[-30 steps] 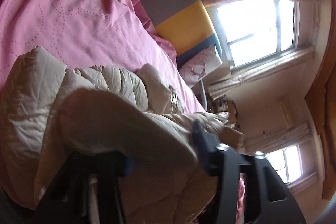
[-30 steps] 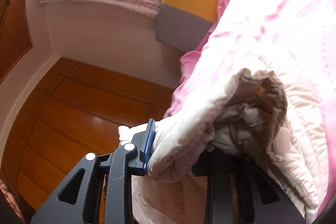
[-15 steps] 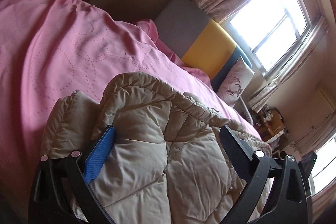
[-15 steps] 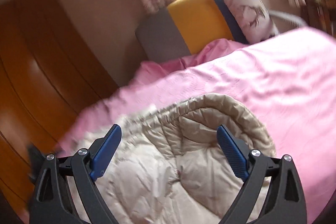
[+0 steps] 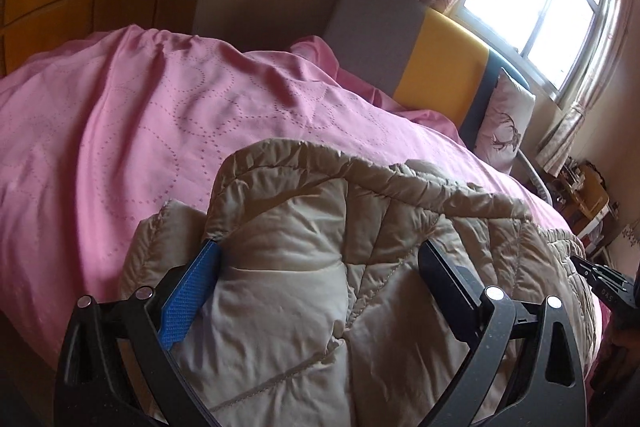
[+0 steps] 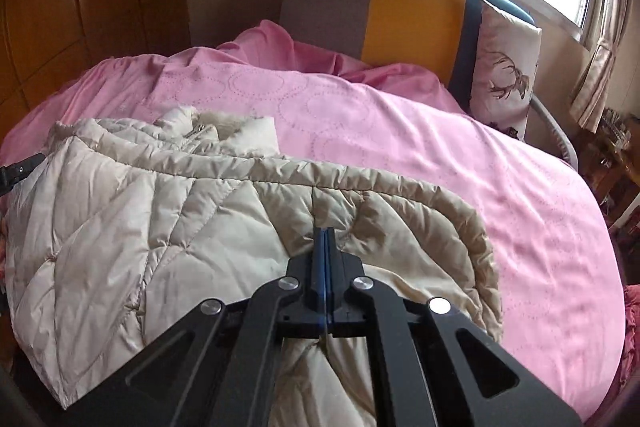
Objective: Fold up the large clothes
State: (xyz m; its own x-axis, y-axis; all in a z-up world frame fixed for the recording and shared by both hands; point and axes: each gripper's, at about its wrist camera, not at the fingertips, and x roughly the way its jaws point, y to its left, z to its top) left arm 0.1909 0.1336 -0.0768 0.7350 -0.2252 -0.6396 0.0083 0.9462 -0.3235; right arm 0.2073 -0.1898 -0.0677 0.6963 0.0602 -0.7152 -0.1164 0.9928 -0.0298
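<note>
**Both tools off the coat; fold lies flat on the bed**

Since 1 second ago both tools have let go: the bunched fabric they carried now lies spread on the pink bedspread (image 6: 440,147), and the right tool (image 6: 323,251) has swung from the floor side to face the headboard (image 6: 416,7).

Now the beige quilted coat (image 6: 160,227) rests folded near the foot edge of the bed, collar and zip showing at its far left corner. The left tool (image 5: 320,267) stands wide open, its 2 pads straddling a puffed panel of the coat without pinching it. The right tool is fully shut on nothing, pads together above the coat's rounded hem.

The coat looks light, soft and springy, with a slick shell, so a fold is likely to puff up or slide. The stitched hem and quilting seams probably give the firmest hold; a pinch on 1 padded panel may slip.
</note>
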